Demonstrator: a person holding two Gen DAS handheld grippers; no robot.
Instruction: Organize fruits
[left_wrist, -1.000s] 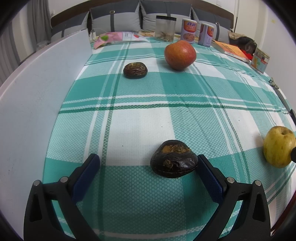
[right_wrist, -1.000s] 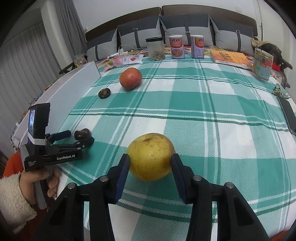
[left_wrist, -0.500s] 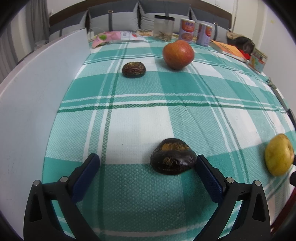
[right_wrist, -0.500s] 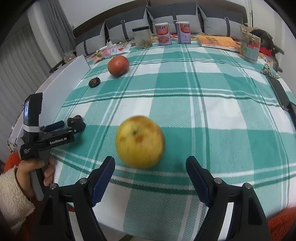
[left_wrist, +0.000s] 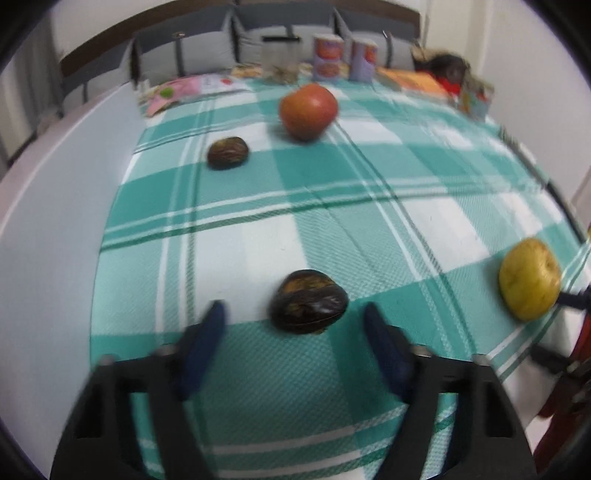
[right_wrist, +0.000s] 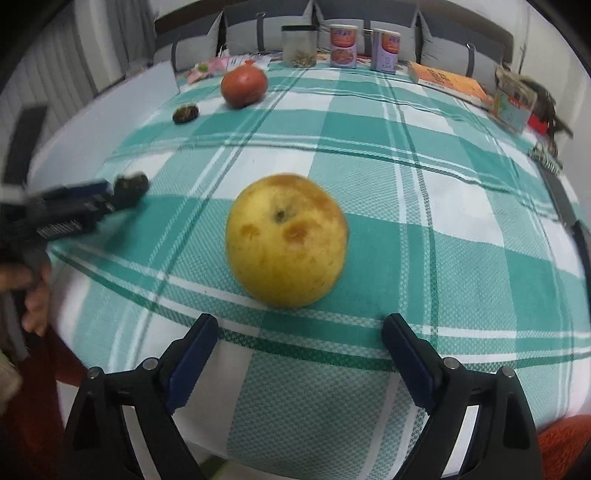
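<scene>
A dark wrinkled fruit (left_wrist: 308, 301) lies on the green checked cloth between the fingers of my left gripper (left_wrist: 295, 315). The jaws are closing, and a gap still shows on each side of the fruit. The yellow apple (right_wrist: 288, 240) rests on the cloth just beyond the fingertips of my right gripper (right_wrist: 300, 325). Those jaws are opening and nothing is between the pads. The yellow apple (left_wrist: 530, 278) also shows at the right of the left wrist view. Farther back sit a red apple (left_wrist: 308, 110) and a second dark fruit (left_wrist: 226, 152).
A white board (left_wrist: 55, 221) runs along the cloth's left side. Two cans (right_wrist: 343, 46), a jar (right_wrist: 299, 46), a book (right_wrist: 450, 79) and a small carton (right_wrist: 511, 107) stand at the back. The table's front edge is right under both grippers. A hand (right_wrist: 33, 291) holds the left gripper.
The right gripper has opened, let go of the yellow apple and drawn back from it. The left jaws have narrowed around the dark fruit.
</scene>
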